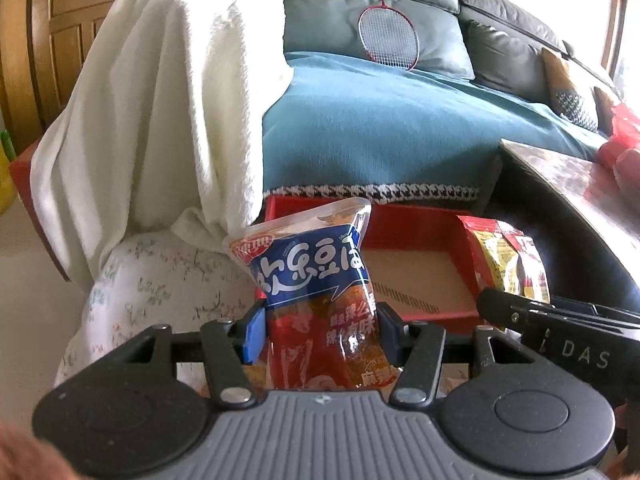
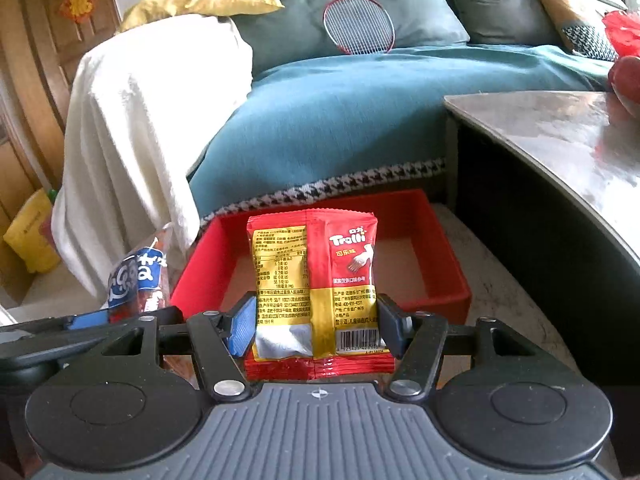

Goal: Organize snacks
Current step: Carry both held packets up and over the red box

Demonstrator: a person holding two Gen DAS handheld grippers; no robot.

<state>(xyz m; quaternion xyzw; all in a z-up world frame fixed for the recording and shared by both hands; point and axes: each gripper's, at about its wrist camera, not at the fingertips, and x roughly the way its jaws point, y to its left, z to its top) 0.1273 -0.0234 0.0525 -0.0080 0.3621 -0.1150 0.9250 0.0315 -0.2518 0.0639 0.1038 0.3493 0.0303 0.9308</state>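
Your left tongs [image 1: 320, 328] are clamped on the blue-and-red spicy snack pouch [image 1: 316, 280] and your right tongs [image 2: 318, 326] on the red-and-gold Trolli gummy packet [image 2: 316, 280], both packs upright and carried in the air. Just beyond them the red tray [image 2: 444, 240] looks bare inside where visible, so as I judge it the sorting has hardly begun: neither snack is dropped in yet, and the tabletop [image 2: 560, 136] lies farther right

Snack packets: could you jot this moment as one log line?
left gripper: holds blue-red packet | right gripper: holds red-yellow packet | red tray: nothing seen inside | both packets in front of tray
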